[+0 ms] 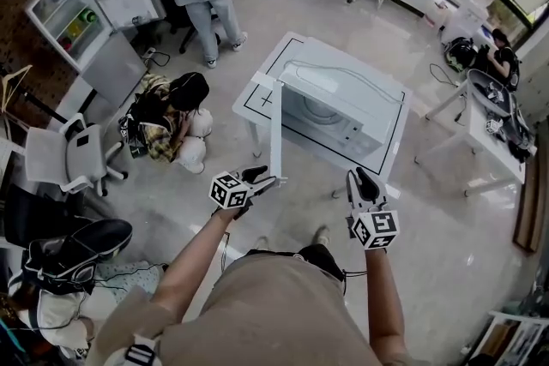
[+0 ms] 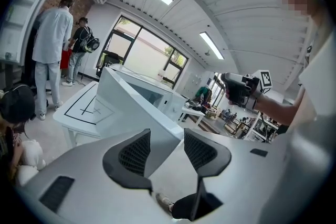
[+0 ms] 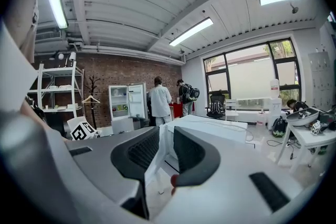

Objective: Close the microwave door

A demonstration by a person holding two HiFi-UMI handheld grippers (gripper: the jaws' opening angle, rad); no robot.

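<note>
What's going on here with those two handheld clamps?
A person stands before a microwave on a white table, holding a gripper in each hand. Its door hangs wide open, swung toward them. The left gripper is at the door's outer edge with jaws apart; the right gripper hovers nearby, open and empty.

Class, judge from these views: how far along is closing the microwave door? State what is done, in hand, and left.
Done: nothing yet; the door stands wide open from the microwave. In hand: the left gripper, jaws apart, has the door's edge between them; the right gripper hovers open, empty. Left: swinging the door shut.
</note>
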